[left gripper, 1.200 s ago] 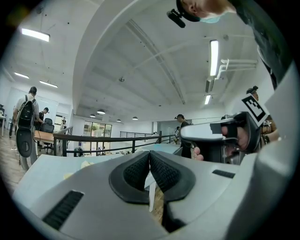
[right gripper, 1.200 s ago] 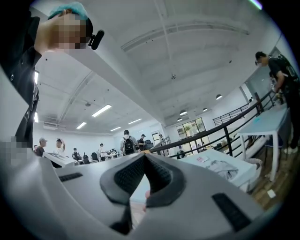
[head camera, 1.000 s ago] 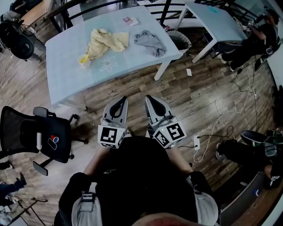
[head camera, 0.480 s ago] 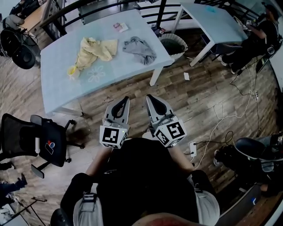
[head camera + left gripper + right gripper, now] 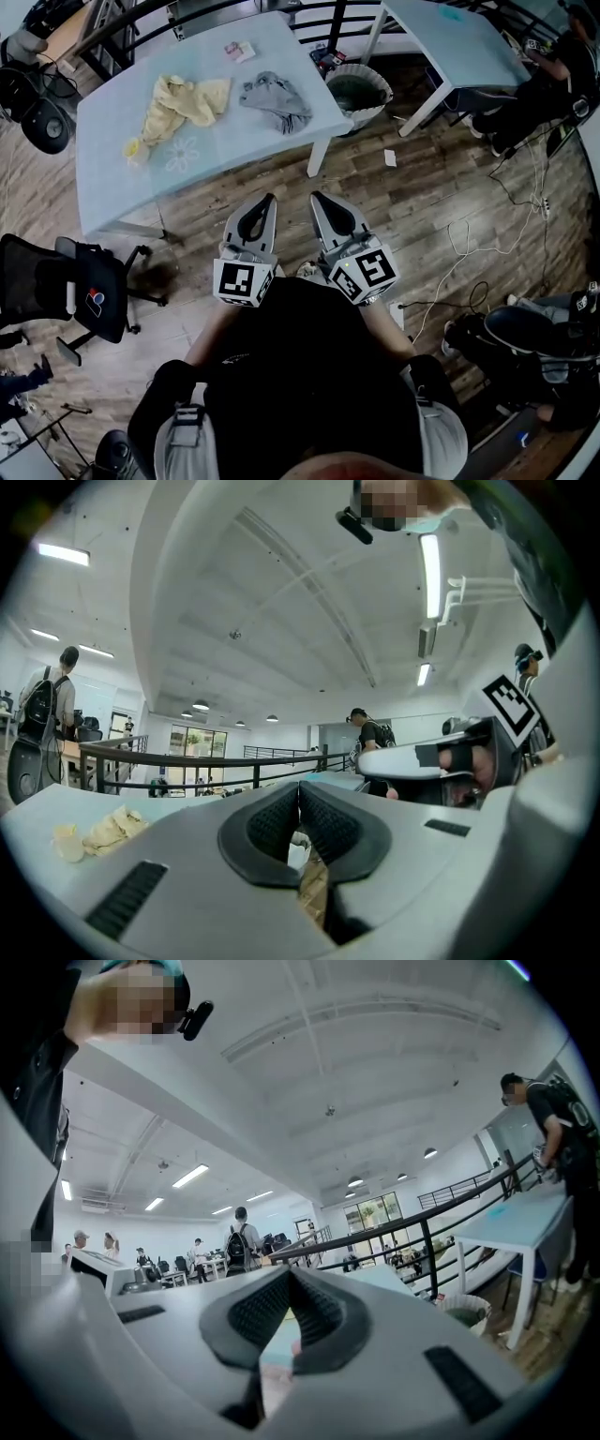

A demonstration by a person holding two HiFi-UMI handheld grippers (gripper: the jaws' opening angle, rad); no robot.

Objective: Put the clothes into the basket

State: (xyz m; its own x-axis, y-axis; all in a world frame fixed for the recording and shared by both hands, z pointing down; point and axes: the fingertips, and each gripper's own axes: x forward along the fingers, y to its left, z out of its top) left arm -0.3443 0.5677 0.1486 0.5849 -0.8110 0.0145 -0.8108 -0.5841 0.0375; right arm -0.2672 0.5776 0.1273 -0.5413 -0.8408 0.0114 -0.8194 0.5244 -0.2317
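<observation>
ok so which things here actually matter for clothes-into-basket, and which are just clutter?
Job: crumpled yellow cloth garment; crumpled grey cloth garment; round white woven basket on the floor; light blue table holding both garments.
Clutter: small pink-and-white packet on that table; black mesh office chair; second light blue table; small white scrap on the wooden floor.

The head camera looked steeply down from above the person at the left gripper (image 5: 270, 199) and right gripper (image 5: 315, 196), while each gripper's own camera, close behind its jaws, faced level toward the table (image 5: 122, 187), shared by the head and left gripper views, and the basket (image 5: 361, 114) off its right corner, shared by the head and right gripper views.
</observation>
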